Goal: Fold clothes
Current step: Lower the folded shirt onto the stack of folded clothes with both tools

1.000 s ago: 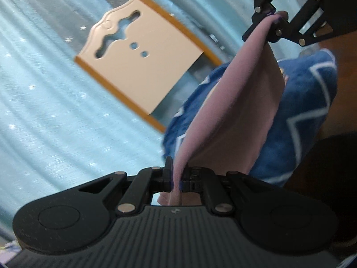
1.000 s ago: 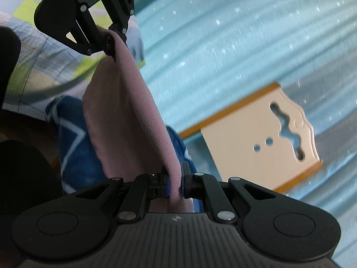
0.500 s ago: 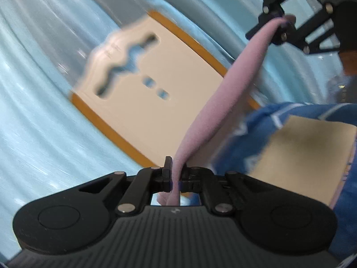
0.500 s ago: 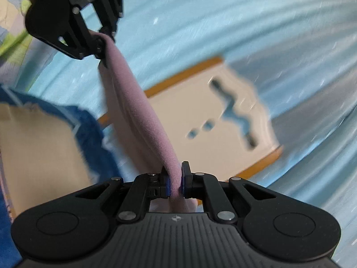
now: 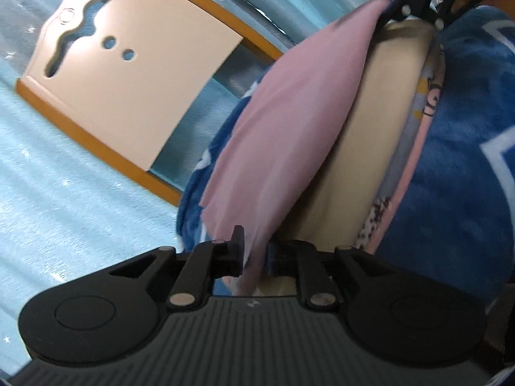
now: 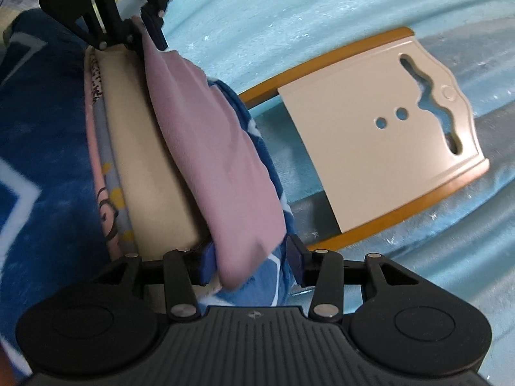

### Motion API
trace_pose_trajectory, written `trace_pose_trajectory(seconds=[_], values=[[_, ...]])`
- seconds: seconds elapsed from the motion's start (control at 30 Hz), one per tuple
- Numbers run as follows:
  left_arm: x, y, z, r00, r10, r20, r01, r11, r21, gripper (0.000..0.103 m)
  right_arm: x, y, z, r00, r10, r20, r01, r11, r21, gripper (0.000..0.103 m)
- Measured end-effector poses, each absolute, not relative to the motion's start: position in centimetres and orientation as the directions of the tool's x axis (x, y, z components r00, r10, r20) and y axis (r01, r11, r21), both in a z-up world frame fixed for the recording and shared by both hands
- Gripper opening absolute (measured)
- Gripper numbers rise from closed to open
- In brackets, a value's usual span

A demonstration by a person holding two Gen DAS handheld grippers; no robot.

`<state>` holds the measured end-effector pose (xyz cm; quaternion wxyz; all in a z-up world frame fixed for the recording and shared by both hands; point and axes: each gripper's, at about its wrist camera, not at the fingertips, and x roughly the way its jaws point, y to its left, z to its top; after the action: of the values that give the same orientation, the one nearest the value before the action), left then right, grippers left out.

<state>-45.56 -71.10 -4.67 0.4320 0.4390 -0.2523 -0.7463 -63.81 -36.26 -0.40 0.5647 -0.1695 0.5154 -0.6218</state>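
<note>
Left wrist view: at 6 o'clock, nearest the camera, the left gripper (image 5: 256,254) is seen with its jaws narrowly apart. A corner of a pink cloth (image 5: 289,128) runs up through the gap and fills it. Whether the corner is pinched or only lying loose cannot be told.

Right wrist view: at 6 o'clock the right gripper (image 6: 249,259) is seen with its jaws spread wide. The other corner of the pink cloth sags between them, gripped by neither pad.

The pink cloth is stretched between the two tools, from 6 o'clock towards 1 o'clock in the left view. It is laid along the edge of a folded cream cloth (image 5: 370,148). This rests on a folded patterned cloth (image 5: 415,135), on a blue blanket (image 5: 466,177).

The pink cloth is judged to be light, thin and limp. It is likely to droop and crease wherever it is not held. It is best taken by its corners or hem, both layers being pinched together so that the fold is kept.

Both tools are held low and level, facing each other along the length of the cloth.

Farther off, at 10 o'clock in the left view, a chair back (image 5: 128,90) is seen against light blue fabric (image 5: 64,193).
</note>
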Motion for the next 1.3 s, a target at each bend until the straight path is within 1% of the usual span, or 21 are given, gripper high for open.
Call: trace_pose_trajectory(seconds=[0.13,0.2,0.23,0.27,0.3,0.37,0.4,0.57,0.73,0.93,1.03,1.2,1.3], values=[[-45.1,-69.8,-5.4,-0.246,-0.876,-0.414,0.391,-0.481,0.785,0.015,-63.1,-35.3,-0.7,-0.298,-0.877,-0.377,0.502,0.192,-0.843,0.041],[-45.0,-69.3,-5.8,-0.248,-0.881,-0.404,0.376,-0.472,0.798,0.015,-62.9,-35.2,-0.9,-0.292,-0.879,-0.377,0.493,0.199,-0.847,0.035],[-45.0,-69.2,-5.8,-0.250,-0.882,-0.399,0.374,-0.468,0.801,0.015,-62.8,-35.2,-0.9,-0.290,-0.877,-0.384,0.498,0.205,-0.843,0.031],[-45.0,-69.1,-5.8,-0.251,-0.884,-0.395,0.373,-0.465,0.803,0.014,-62.8,-35.3,-0.9,-0.287,-0.873,-0.395,0.507,0.211,-0.836,0.017],[-45.0,-69.1,-5.8,-0.253,-0.885,-0.390,0.376,-0.461,0.804,0.009,-62.8,-35.4,-0.9,-0.284,-0.869,-0.405,0.515,0.218,-0.829,0.006],[-45.1,-69.4,-5.7,-0.253,-0.883,-0.395,0.381,-0.466,0.799,0.005,-62.8,-35.6,-0.9,-0.279,-0.861,-0.426,0.532,0.231,-0.815,0.005],[-45.1,-69.7,-5.7,-0.254,-0.882,-0.398,0.383,-0.469,0.795,0.005,-62.7,-35.6,-0.6,-0.277,-0.862,-0.424,0.538,0.226,-0.812,0.004],[-44.5,-68.8,-5.0,-0.269,-0.883,-0.384,0.409,-0.466,0.785,0.004,-62.2,-34.6,1.2,-0.268,-0.879,-0.393,0.574,0.182,-0.798,0.003],[-44.2,-68.0,-6.6,-0.263,-0.874,-0.409,0.399,-0.484,0.779,0.004,-61.5,-34.2,-0.6,-0.264,-0.858,-0.441,0.573,0.229,-0.787,0.003],[-44.3,-68.4,-6.2,-0.264,-0.875,-0.406,0.396,-0.482,0.782,0.003,-61.5,-34.1,-0.4,-0.267,-0.856,-0.443,0.588,0.220,-0.778,0.003],[-44.0,-67.7,-5.3,-0.275,-0.882,-0.381,0.410,-0.467,0.784,0.003,-61.2,-33.4,0.4,-0.258,-0.868,-0.425,0.601,0.201,-0.774,0.003],[-44.2,-67.6,-7.1,-0.262,-0.868,-0.422,0.378,-0.494,0.783,0.003,-61.0,-33.5,-1.4,-0.265,-0.848,-0.459,0.583,0.238,-0.776,0.004],[-44.0,-67.4,-7.1,-0.262,-0.873,-0.412,0.392,-0.486,0.781,0.003,-61.0,-33.6,-1.3,-0.269,-0.845,-0.463,0.592,0.234,-0.771,0.005]])
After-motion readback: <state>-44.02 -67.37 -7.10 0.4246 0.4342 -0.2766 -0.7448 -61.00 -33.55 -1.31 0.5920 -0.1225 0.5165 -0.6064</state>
